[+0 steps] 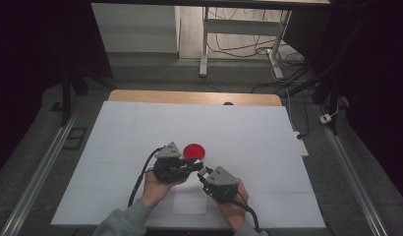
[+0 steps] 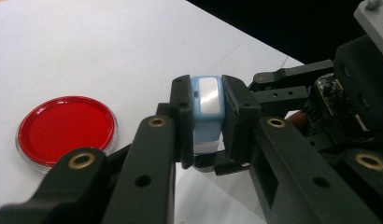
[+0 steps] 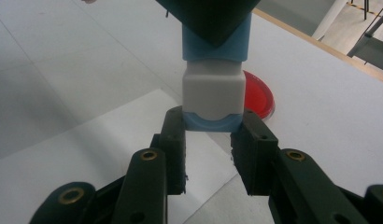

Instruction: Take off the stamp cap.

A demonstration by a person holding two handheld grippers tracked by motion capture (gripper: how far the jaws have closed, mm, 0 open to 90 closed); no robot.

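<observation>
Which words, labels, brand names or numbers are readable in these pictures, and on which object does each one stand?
None can be read.
The blue and white object held between the two grippers carries no visible print.
The red round lid is plain.
The white table cover shows no writing.

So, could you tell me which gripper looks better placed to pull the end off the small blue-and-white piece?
Probably the right gripper: its jaws clamp just the tip of the blue-and-white piece, free to draw back, while the left gripper grips the body squarely, bracing it beside the red dish.
</observation>
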